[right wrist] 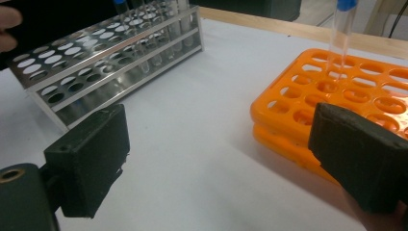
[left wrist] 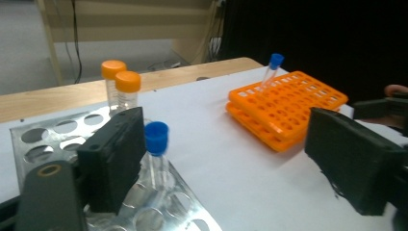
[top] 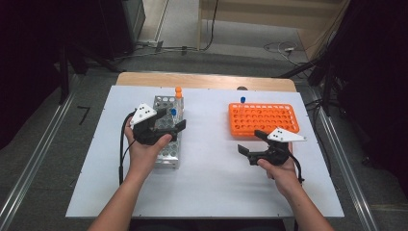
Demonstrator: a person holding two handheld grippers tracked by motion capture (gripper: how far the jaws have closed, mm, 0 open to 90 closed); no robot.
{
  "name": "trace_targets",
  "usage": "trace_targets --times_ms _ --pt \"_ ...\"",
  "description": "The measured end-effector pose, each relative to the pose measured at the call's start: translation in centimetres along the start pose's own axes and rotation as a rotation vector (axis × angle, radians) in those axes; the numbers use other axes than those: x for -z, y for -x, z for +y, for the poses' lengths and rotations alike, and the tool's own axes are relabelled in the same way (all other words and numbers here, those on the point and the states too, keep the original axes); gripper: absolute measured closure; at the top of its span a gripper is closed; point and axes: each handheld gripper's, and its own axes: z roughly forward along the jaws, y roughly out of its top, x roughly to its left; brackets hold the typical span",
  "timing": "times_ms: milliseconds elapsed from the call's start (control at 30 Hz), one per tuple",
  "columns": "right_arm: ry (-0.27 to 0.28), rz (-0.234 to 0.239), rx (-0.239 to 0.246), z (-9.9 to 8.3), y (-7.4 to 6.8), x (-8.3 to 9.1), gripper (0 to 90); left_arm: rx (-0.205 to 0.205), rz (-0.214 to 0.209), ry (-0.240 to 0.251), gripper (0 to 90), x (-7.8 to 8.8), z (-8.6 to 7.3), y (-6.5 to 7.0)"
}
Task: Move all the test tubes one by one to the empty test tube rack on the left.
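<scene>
A blue-capped tube stands upright in a hole of the steel rack at the left of the white desk, just beside the left pad of the left gripper, whose jaws stand wide apart with nothing pressed between them. Behind it in the left gripper view, two orange-capped tubes rise from the rack's far holes, close enough that a careless sweep could knock them. If the work in hand is moving tubes from the steel rack to the orange one, the careful move looks to be this: centre the open jaws on the clear tube body below the blue cap, keep the gripper level so both pads meet it squarely, close gently, then lift straight up until the tube's foot clears the rack before carrying it across. To the right, the orange rack lies flat on the desk with one blue-capped tube already seated near its far edge, leaning slightly. The right gripper hovers low just in front of that rack, its jaws likewise apart and empty, well placed to steady the orange rack when a tube is pressed in. Whether the left pad actually touches the tube cannot be told.
</scene>
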Motion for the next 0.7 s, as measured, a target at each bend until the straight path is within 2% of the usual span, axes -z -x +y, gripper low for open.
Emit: trace_targets --times_ms 133,367,633,700 --pt "-0.01 -0.016 -0.002 0.3 0.4 -0.5 5.8 0.012 -0.024 -0.002 6.8 0.8 -0.7 0.8" --pt "-0.03 -0.056 -0.018 1.1 1.5 -1.8 6.2 0.009 -0.062 -0.006 1.7 1.8 -1.9 2.0" --pt "-0.036 -0.1 -0.038 2.3 2.9 -3.3 7.3 0.005 -0.09 -0.015 0.0 2.4 -3.3 2.4" --pt "-0.036 -0.111 -0.043 2.6 3.2 -3.7 8.6 0.021 -0.104 -0.01 0.0 2.6 -3.5 2.4"
